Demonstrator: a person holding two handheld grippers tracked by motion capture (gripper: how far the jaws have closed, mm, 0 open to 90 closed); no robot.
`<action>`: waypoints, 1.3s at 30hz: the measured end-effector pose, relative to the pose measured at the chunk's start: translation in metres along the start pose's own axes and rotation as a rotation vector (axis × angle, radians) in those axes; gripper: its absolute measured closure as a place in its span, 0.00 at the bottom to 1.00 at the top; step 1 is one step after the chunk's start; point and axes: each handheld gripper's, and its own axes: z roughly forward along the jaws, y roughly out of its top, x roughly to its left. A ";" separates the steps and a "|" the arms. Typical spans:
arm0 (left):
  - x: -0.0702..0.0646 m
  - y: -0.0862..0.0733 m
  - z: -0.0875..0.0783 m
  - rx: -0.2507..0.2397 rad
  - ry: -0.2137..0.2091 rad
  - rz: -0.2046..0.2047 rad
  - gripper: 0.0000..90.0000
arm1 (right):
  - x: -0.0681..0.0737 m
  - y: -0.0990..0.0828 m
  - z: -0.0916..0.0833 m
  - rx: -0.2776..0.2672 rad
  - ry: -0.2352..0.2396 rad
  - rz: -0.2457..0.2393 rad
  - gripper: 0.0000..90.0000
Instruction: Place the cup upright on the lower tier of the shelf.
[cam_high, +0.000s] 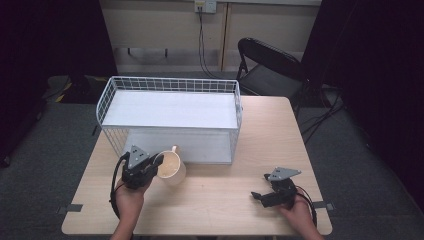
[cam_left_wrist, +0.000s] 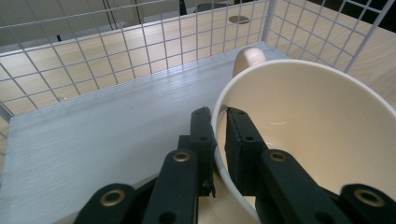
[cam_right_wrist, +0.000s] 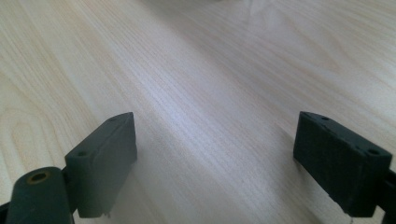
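Cream mug (cam_left_wrist: 299, 135) rim pinched (left gripper (cam_left_wrist: 218, 140))

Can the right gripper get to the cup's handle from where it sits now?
Probably yes. The right gripper is open over bare table, nothing between it and the cup. The handle faces the wire rack, so approach looks tight.

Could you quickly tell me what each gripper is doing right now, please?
Left gripper: shut on the cream cup's rim.
Right gripper: open, holding nothing.

a black folding chair (cam_high: 270, 67) stands behind the wooden table (cam_high: 260, 145) on grey carpet (cam_high: 45, 150), near dark curtains (cam_high: 50, 35).
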 end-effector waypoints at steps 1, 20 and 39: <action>0.001 0.000 0.000 -0.002 0.006 -0.003 0.91 | 0.000 0.000 0.000 0.000 0.000 0.000 0.14; 0.005 0.008 0.011 -0.019 0.075 -0.023 0.91 | 0.000 0.000 0.000 0.000 0.000 0.000 0.14; 0.002 0.016 0.026 -0.028 0.127 -0.028 0.91 | 0.000 0.000 0.000 0.000 -0.001 0.001 0.14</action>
